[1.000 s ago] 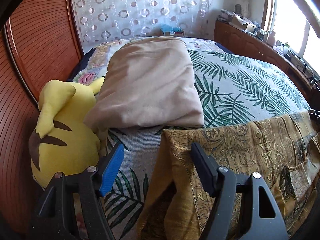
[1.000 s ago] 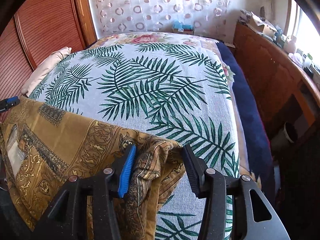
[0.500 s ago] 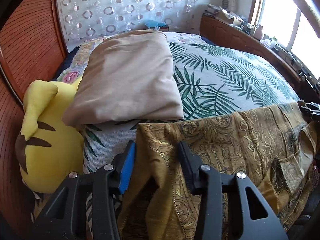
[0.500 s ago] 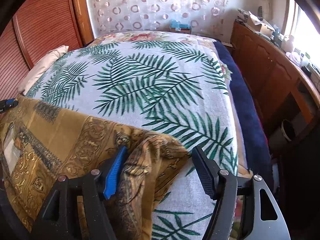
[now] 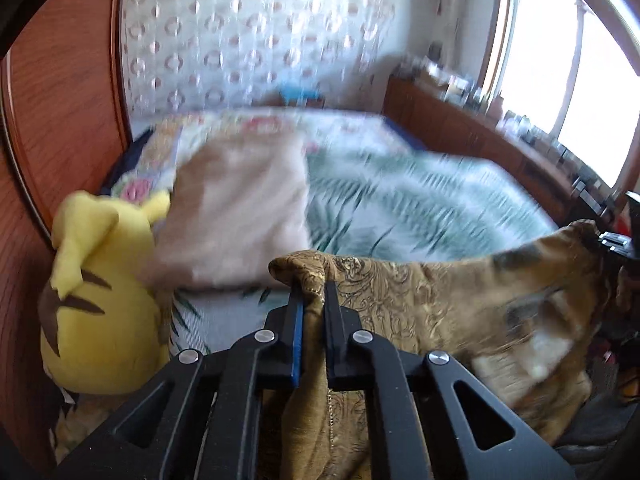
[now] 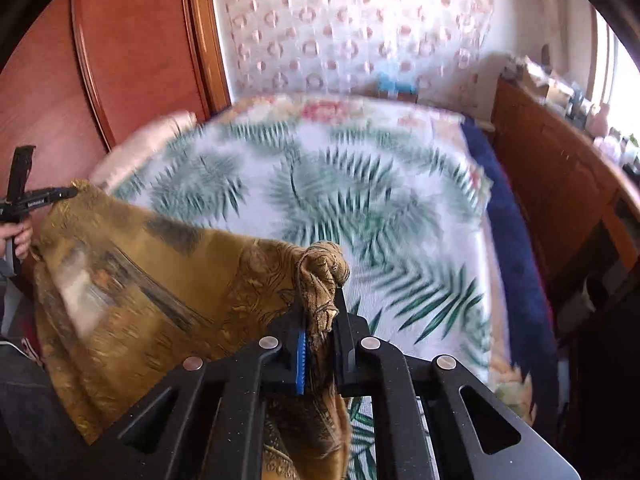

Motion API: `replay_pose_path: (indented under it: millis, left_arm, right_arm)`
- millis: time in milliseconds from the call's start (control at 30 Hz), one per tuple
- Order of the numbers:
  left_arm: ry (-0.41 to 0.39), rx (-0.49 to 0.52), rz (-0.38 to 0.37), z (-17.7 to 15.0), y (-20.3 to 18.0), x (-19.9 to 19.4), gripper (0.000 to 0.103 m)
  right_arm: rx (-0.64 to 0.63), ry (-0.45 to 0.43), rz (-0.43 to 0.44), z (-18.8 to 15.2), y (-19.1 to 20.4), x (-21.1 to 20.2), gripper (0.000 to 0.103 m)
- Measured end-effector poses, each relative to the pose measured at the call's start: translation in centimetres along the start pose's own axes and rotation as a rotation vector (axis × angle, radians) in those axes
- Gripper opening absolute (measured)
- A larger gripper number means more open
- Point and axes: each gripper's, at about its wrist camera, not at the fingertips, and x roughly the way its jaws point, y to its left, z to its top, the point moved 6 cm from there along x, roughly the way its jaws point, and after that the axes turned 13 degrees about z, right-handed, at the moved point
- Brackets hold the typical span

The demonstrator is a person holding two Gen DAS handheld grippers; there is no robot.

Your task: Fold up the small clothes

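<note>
Gold-brown patterned cloth (image 5: 420, 304) fills the lower centre and right of my left wrist view, one bunched corner caught between the fingers of the left gripper (image 5: 313, 292). Its jaws have just been closing and now pinch the fabric tight, with barely a gap between them. From there the cloth stretches to the right edge of the frame, where the right gripper (image 5: 610, 240) shows only as a dark shape (too blurred for me to read its jaws here). At lower left sits a yellow plush toy (image 5: 96, 300), a beige pillow (image 5: 240, 208) above it, and the palm-leaf bedspread (image 5: 420, 200) across the middle.

On my right wrist view, the right gripper (image 6: 320, 300) sits at lower centre, jaws just closed down on another gathered corner of the cloth (image 6: 152, 280). The fabric spreads toward the left edge, where the left gripper (image 6: 60, 194) grips its far corner, a hand (image 6: 18, 236) beneath it. Behind, the bedspread (image 6: 360, 200) covers the middle of the frame.
</note>
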Motion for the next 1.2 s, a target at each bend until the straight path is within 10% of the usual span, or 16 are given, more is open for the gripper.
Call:
replay_pose_path:
  millis: [467, 767, 967, 1200]
  left_arm:
    - [-0.454, -0.040, -0.038, 10.6, -0.3, -18.1, 0.009]
    - [-0.600, -0.072, -0.002, 17.7, 1.1, -21.6, 0.009]
    - [-0.585, -0.086, 0.032, 21.1, 1.8, -18.5, 0.009]
    - [-0.421, -0.042, 0.096, 20.9, 1.5, -6.3, 0.009]
  right_arm:
    - [-0.211, -0.318, -0.077, 9.6, 6.3, -19.7, 0.009]
    - [-0.343, -0.456, -0.159, 16.0, 9.8, -27.3, 0.009]
    - [-0.326, -0.464, -0.194, 20.0, 7.7, -25.0, 0.009]
    - [-0.251, -0.285, -0.212, 21.2, 4.1, -11.6, 0.009]
